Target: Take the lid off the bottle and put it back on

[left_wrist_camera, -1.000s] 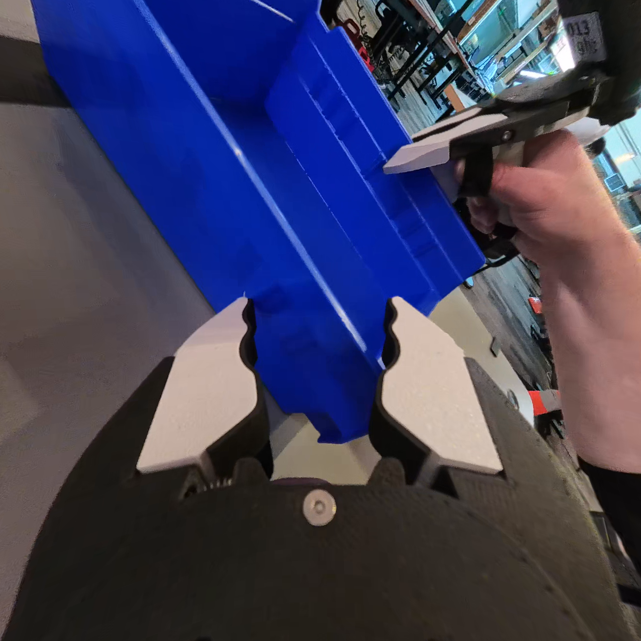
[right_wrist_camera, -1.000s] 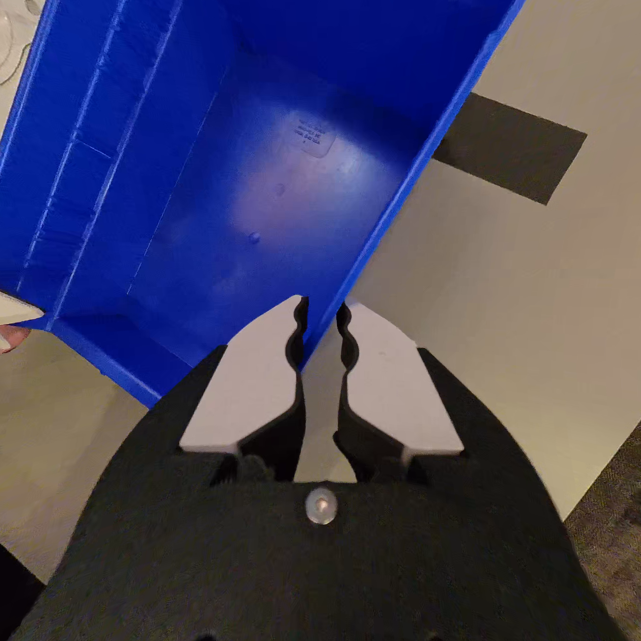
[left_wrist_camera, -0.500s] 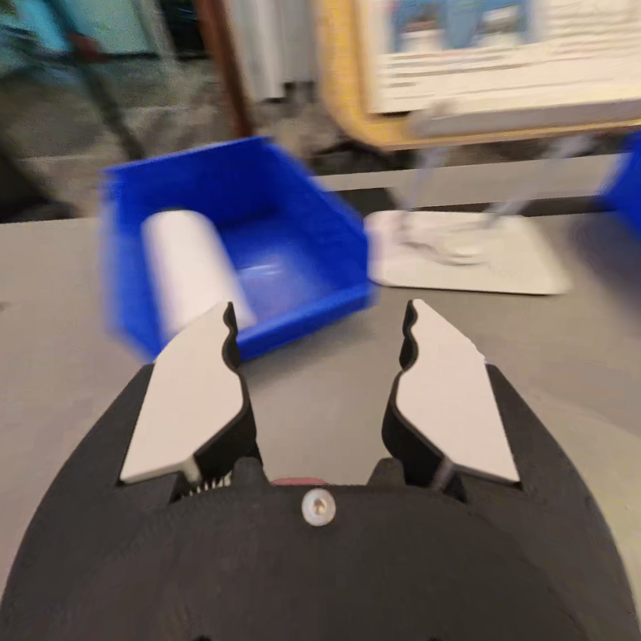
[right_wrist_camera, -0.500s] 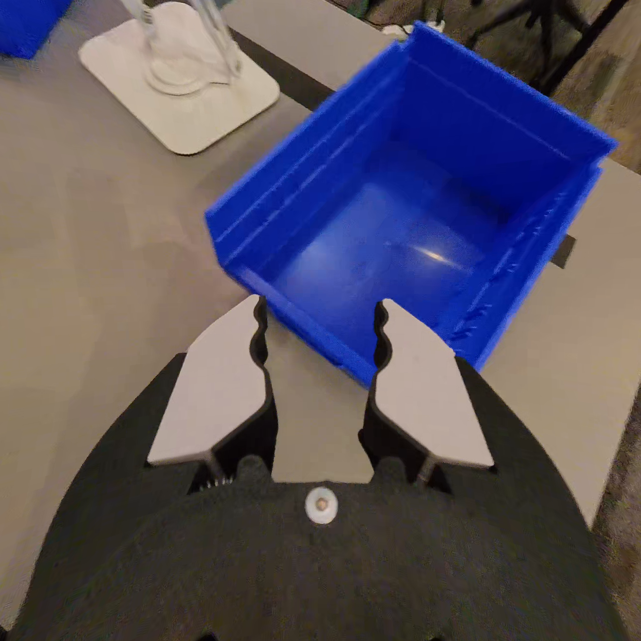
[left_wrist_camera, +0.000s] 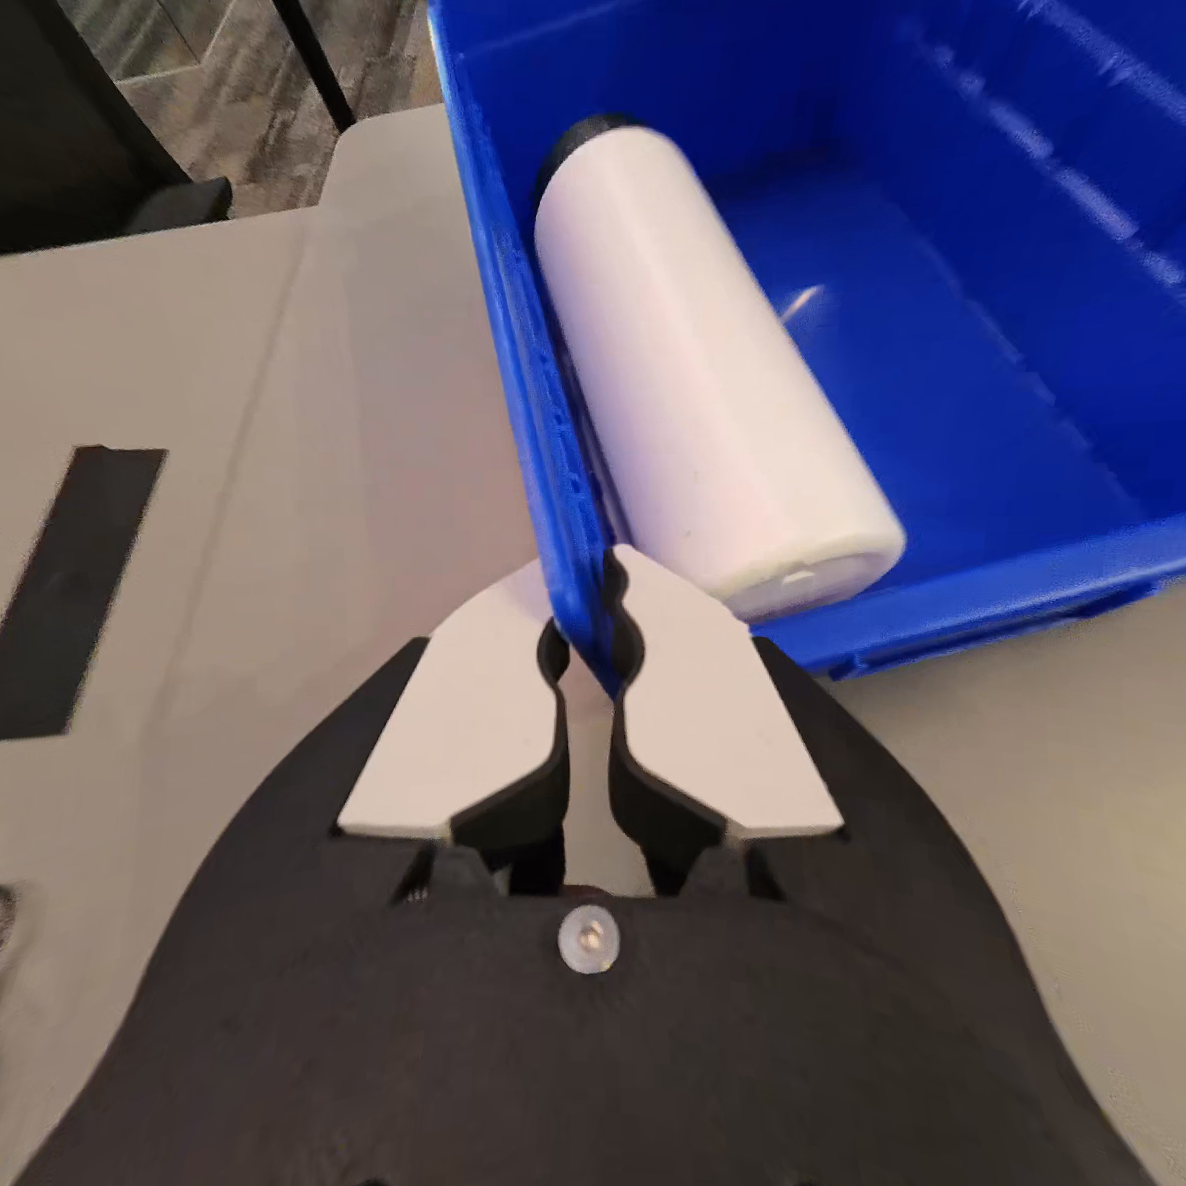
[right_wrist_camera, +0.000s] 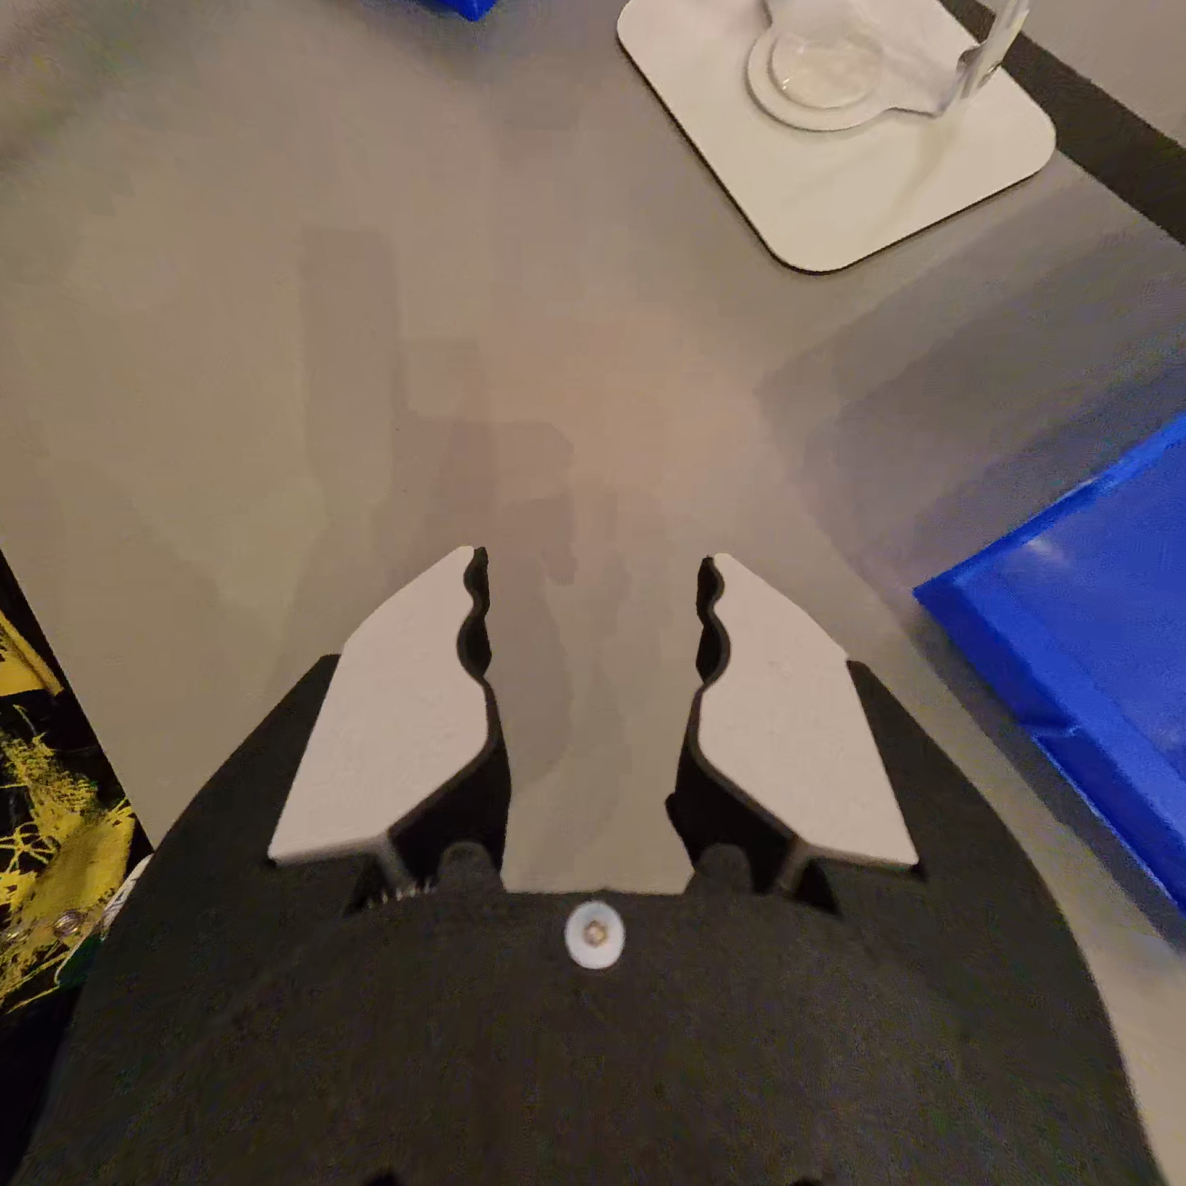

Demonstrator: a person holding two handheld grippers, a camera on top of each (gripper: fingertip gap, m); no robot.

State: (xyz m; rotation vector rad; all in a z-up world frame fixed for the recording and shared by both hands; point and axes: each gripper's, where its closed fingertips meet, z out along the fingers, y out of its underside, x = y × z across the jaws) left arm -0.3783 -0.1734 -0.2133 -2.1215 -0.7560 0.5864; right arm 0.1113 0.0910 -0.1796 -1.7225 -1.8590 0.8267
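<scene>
Swung since half a second ago onto blue plastic bin [left_wrist_camera: 962, 321] wall, left gripper [left_wrist_camera: 587, 632] pinching it; right gripper [right_wrist_camera: 593, 571] spread, empty; white cylindrical bottle [left_wrist_camera: 693, 359] lying inside at one o'clock, dark lid [left_wrist_camera: 587, 128] on; risk: bin tipping, bottle rolling.

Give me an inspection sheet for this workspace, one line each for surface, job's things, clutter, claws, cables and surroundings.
Surface: grey table with a strip of black tape.
Job's things: white bottle lies on its side in the blue bin, against the bin's left wall; its dark lid is on, at the far end.
Clutter: white mat with a clear glass stand on it; a second blue bin at the right.
Claws: left claw shut on the blue bin's wall; right claw open, holding nothing, over bare table.
Cables: nothing seen.
Surroundings: grey patterned floor beyond the table.
</scene>
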